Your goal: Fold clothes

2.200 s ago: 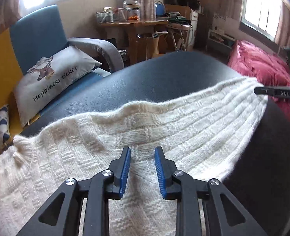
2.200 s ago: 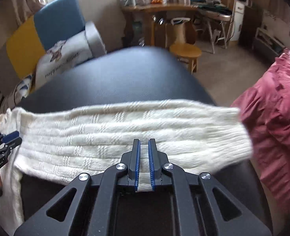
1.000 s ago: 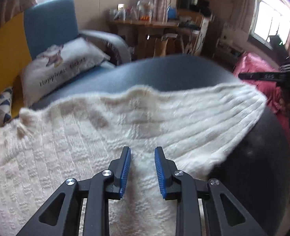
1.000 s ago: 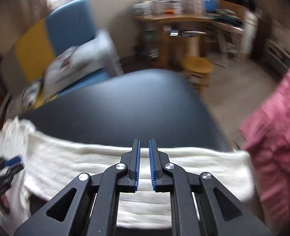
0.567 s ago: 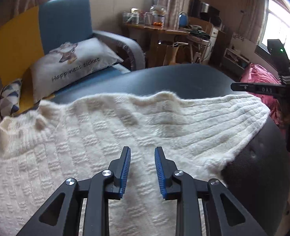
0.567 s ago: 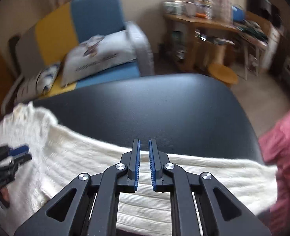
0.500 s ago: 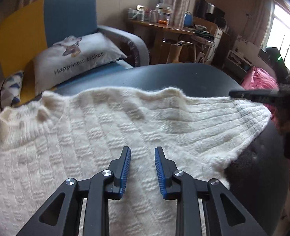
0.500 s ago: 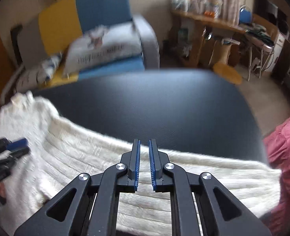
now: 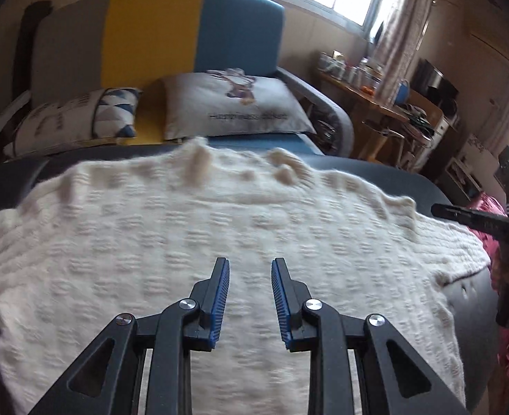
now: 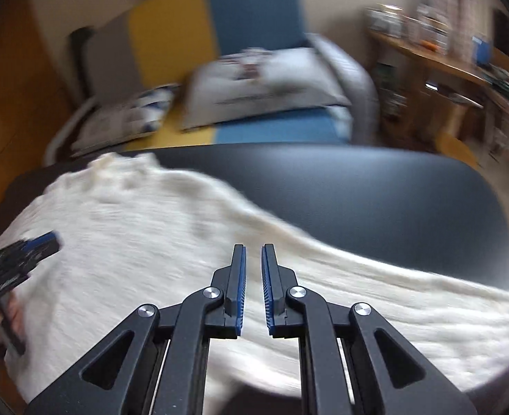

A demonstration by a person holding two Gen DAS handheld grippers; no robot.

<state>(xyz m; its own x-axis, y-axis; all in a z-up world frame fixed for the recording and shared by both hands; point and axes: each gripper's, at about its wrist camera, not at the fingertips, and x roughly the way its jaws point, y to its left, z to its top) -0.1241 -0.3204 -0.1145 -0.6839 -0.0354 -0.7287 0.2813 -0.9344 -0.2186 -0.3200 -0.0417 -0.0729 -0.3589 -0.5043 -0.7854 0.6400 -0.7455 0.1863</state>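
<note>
sweater (image 9: pixel 219 242): cream knit, spread over the dark worktop (image 10: pixel 375 200), sleeve trailing toward its right edge
left hand-held gripper (image 9: pixel 250 297): released, nothing between the jaws
right hand-held gripper (image 10: pixel 253 287): clenched, empty
tip: imo pinch the sleeve's cuff end, fold it across the body

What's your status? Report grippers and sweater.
Left gripper open over sweater. Right gripper shut, grip on knit unclear. Sweater spread on black table. No obstacle seen.

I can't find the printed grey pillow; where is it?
In the left wrist view, the printed grey pillow lies on the blue sofa seat, right of the triangle-patterned cushion, behind the white sweater.
</note>
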